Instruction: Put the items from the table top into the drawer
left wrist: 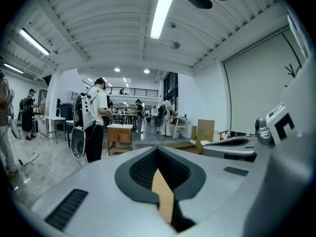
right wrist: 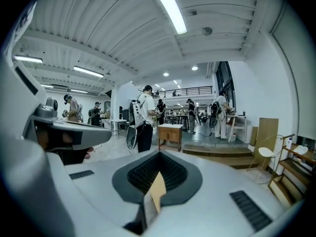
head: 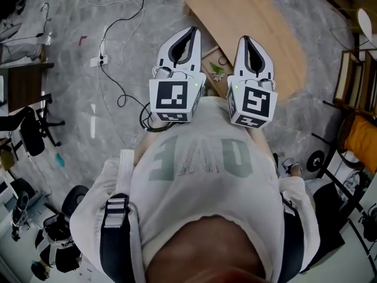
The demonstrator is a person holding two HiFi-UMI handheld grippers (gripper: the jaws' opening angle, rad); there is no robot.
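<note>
So the left gripper [left wrist: 158,154] has its jaws pressed together on nothing, same deal for the right gripper [right wrist: 159,157]. Both are side by side at the person's chest, pointing roughly level into the hall. The wooden table [head: 259,34] sits below and ahead, and what looks like the open drawer [head: 213,63] at its near edge shows between them with a small green item [head: 217,70] inside. I can't spot anything on the bare part of the top, so I'd tip both grippers down, scan the top properly, and spread the jaws before reaching.
</note>
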